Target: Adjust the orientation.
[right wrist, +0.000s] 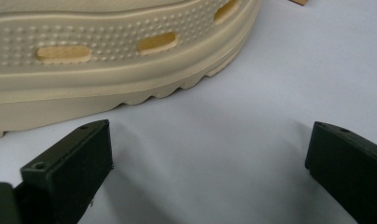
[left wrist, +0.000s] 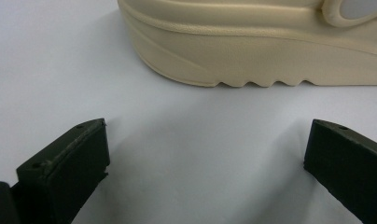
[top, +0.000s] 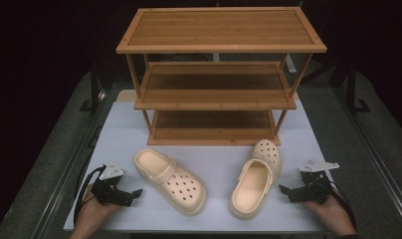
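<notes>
Clogs lie on the white surface (top: 214,154) in the lower frame: left clog (top: 171,180) left of centre, right clog (top: 254,178) right of centre. Left gripper (top: 138,192) and right gripper (top: 283,190) rest just beside them, jaws apart, empty.

Overhead camera looks forward and down across the bench (top: 209,209). Each claw camera sits low, close behind its own open jaws, facing a cream clog's (left wrist: 252,51) sole; all share the clogs.
</notes>
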`<state>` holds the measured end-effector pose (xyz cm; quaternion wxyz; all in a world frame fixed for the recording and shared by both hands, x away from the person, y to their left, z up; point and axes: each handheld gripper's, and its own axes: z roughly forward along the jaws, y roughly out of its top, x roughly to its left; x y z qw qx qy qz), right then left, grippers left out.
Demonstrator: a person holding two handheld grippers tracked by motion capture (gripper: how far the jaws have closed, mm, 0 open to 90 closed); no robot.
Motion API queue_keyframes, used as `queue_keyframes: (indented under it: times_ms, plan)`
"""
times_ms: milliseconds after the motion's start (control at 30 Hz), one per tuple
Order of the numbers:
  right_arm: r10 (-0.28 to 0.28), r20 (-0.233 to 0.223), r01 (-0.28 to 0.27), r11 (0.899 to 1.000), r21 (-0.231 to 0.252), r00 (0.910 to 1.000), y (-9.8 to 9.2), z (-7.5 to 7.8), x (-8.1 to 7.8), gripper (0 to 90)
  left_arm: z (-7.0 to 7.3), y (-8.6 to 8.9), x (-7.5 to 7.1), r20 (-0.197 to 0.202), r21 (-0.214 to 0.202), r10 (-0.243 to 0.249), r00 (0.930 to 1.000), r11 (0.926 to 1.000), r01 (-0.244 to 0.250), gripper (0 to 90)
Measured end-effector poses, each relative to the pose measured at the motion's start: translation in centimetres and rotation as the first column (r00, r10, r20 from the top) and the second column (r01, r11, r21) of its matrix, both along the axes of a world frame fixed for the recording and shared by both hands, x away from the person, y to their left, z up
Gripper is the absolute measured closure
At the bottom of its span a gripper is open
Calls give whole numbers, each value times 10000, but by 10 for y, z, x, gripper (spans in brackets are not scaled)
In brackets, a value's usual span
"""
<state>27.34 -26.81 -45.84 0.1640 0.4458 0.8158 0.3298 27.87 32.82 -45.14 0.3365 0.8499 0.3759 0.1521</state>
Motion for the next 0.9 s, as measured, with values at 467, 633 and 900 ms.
queue_keyframes:
  times_ms: [467, 633, 900]
  plan:
    - [2, -16, -2, 10000, -5, 10000, 0, 0, 0, 4, 5, 7, -6, 168, -126, -143, 9998, 9998, 145, 160]
    - [-1, -13, 1, 10000, 6, 10000, 0, 0, 0, 4, 10, 14, -12, 49, -674, -374, 9993, 9970, 376, 340]
    - [0, -13, 0, 10000, 8, 10000, 0, 0, 0, 4, 23, 9, -20, 245, -1120, -1008, 9946, 9884, 1029, 677]
